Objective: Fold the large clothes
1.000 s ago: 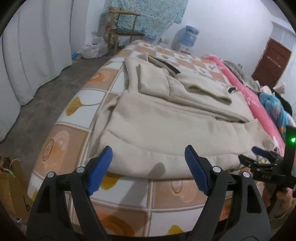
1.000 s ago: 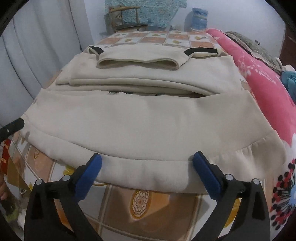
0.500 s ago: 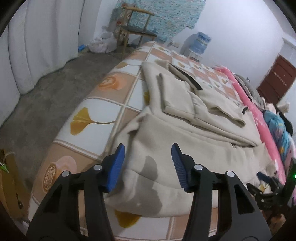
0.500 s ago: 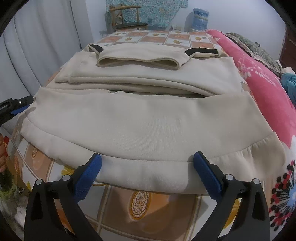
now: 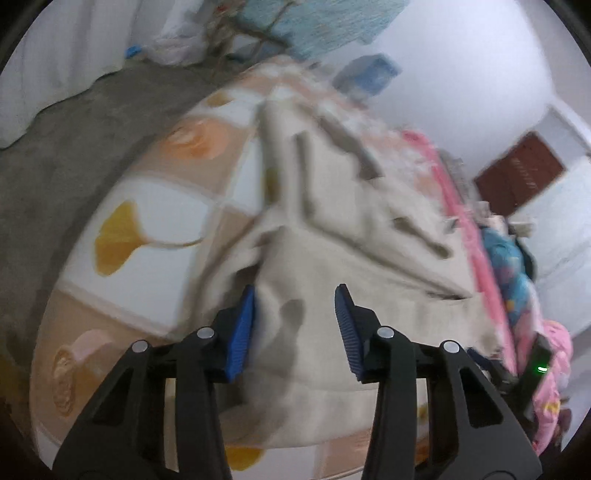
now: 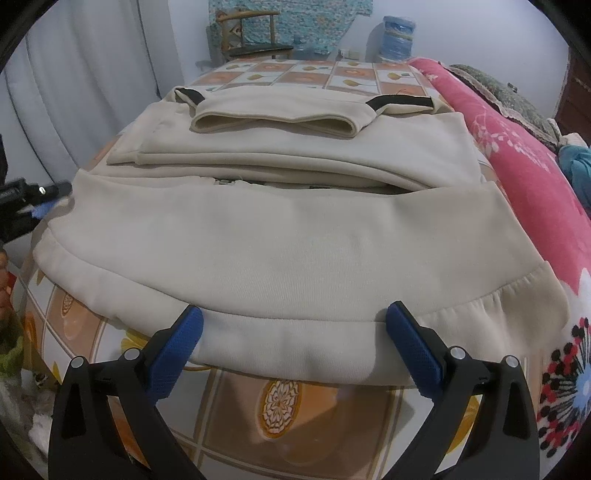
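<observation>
A large cream sweatshirt [image 6: 295, 229] lies partly folded on the bed, sleeves laid across its upper half and its hem toward me. My right gripper [image 6: 294, 325] stands open at the middle of the hem, with the ribbed band lying between its blue pads [image 6: 177, 343]. My left gripper [image 5: 295, 314] is at the hem's left corner, jaws closing, with the cream cloth [image 5: 369, 266] lying loose between the pads and not pinched. The left wrist view is blurred. In the right wrist view, the left gripper [image 6: 26, 206] shows at the left edge.
The bed's sheet [image 6: 280, 398] has orange and white squares. A pink flowered blanket [image 6: 517, 166] runs along the right side. A wooden chair [image 6: 251, 33] and a water bottle [image 6: 397, 37] stand beyond the bed. White curtains [image 6: 92, 74] and grey floor [image 5: 74, 122] lie to the left.
My left gripper has moved in over the sweatshirt's left hem corner, rolled, and narrowed its jaws around the cloth. The right gripper has stayed where it was.
</observation>
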`<state>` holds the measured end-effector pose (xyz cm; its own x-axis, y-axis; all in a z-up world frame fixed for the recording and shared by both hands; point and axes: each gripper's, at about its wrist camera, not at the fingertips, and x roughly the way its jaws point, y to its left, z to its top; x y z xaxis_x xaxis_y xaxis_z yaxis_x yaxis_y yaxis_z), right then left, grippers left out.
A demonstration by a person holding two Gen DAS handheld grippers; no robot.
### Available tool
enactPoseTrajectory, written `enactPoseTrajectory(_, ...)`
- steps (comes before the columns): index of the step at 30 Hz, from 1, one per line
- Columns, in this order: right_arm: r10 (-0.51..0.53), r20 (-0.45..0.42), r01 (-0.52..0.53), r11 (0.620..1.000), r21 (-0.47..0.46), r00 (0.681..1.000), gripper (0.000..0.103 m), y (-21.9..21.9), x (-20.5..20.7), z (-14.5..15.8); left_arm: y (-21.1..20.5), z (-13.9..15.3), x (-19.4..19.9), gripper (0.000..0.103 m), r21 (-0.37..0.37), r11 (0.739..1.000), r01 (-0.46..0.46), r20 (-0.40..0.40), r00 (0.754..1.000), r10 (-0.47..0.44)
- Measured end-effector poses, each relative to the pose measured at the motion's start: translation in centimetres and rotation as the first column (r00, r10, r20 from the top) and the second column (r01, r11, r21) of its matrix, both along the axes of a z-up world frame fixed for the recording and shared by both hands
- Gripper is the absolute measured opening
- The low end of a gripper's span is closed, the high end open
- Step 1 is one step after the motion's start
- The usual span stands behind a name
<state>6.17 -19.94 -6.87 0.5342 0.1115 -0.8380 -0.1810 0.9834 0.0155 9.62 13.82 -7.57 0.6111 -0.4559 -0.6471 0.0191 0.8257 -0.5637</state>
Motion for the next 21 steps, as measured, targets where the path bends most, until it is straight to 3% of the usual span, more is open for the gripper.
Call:
enactPoseTrajectory(3,-0.003,0.006,0.003,1.000,0.001,1.000,0.096,0.0,-0.1,0.0,-1.2,1.3,-0.4,0.044,0.025,0.998,0.063,0.063,0.996,-0.065)
enactPoseTrajectory(7,-0.003,0.008,0.003,1.000,0.002,1.000,0.096,-0.1,-0.1,-0.1,-1.4,-0.3,0.5,0.044,0.138,0.990,0.016,-0.037,0.999,-0.011)
enactPoseTrajectory(10,-0.005,0.000,0.005,1.000,0.007,1.000,0.096,-0.2,-0.1,0.0,-1.9,-0.2,0.4,0.039,0.237,0.971,-0.003,-0.049,0.999,0.015)
enactPoseTrajectory(13,-0.007,0.006,0.007,1.000,0.009,1.000,0.096,-0.2,-0.1,0.0,-3.1,0.0,0.1,0.036,0.365,0.931,-0.002,-0.052,0.998,0.023)
enactPoseTrajectory(14,-0.006,0.012,0.006,1.000,0.005,1.000,0.096,-0.1,-0.2,0.0,-4.0,0.1,-0.1,0.035,0.434,0.901,0.001,-0.048,0.999,0.022)
enactPoseTrajectory(17,-0.006,0.029,0.006,1.000,0.005,1.000,0.096,-0.2,-0.4,-0.1,-5.4,-0.1,-0.5,0.035,0.549,0.836,-0.003,-0.027,0.999,0.022)
enactPoseTrajectory(21,0.009,0.042,-0.009,1.000,0.012,0.999,0.096,-0.4,-0.6,0.0,-6.4,0.0,-0.9,0.035,0.622,0.782,-0.024,-0.006,0.999,0.035)
